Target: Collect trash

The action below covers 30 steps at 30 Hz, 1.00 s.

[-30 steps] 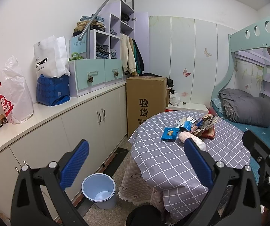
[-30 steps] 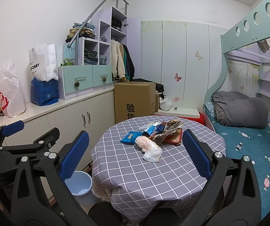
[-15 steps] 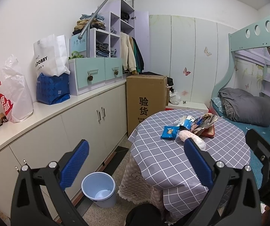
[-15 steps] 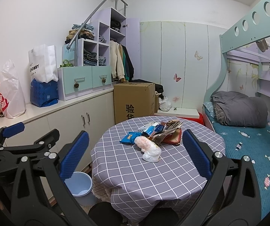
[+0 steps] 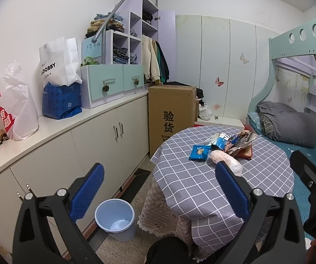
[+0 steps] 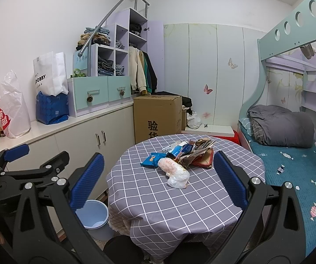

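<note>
In the left wrist view, the left gripper (image 5: 159, 183) fills the bottom of the frame with its blue-padded fingers (image 5: 87, 192) spread wide and nothing between them. Right of centre stands a round table under a grey-and-white checked cloth (image 5: 193, 189). On its far part lies the trash: a blue crinkled snack packet (image 5: 198, 152), a pinkish crumpled plastic bag (image 5: 225, 159) just beside it, and behind them a loose pile of torn wrappers and paper (image 5: 235, 143). At the lower centre, on the floor between the table and the cream cabinets, sits a pale blue round plastic bin (image 5: 115, 219), open at the top; a pale patch shows at its bottom, though I cannot tell what that is. Part of the right gripper's black frame shows at the right edge.

In the right wrist view, the right gripper (image 6: 157, 181) likewise occupies the bottom, its blue pads (image 6: 228, 180) far apart and empty. The table sits at centre frame, with the trash near its middle: the blue packet (image 6: 151, 160) touches the plastic bag (image 6: 175, 172), and the wrapper pile (image 6: 193, 151) lies just behind. The bin (image 6: 94, 219) peeks out at lower left, partly hidden by the gripper finger. The left gripper (image 6: 34, 159) appears at the left edge, also wide apart.
</note>
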Each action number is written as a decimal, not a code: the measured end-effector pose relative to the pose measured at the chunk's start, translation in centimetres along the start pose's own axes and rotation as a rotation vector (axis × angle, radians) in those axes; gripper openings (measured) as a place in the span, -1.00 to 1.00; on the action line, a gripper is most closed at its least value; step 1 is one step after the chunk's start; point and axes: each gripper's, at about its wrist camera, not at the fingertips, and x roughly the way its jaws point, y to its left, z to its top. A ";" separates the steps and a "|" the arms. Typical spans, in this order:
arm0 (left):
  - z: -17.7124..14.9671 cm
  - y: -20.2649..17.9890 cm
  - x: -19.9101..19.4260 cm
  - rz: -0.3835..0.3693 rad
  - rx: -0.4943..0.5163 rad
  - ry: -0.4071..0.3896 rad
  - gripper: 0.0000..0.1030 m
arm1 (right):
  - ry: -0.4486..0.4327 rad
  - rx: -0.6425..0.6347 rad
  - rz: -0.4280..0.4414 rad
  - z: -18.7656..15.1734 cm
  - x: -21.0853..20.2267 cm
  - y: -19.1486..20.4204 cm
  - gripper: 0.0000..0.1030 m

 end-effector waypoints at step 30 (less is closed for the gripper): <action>-2.7 -3.5 12.2 -0.008 0.019 0.224 0.92 | 0.204 0.138 -0.016 -4.5 10.3 -7.0 0.89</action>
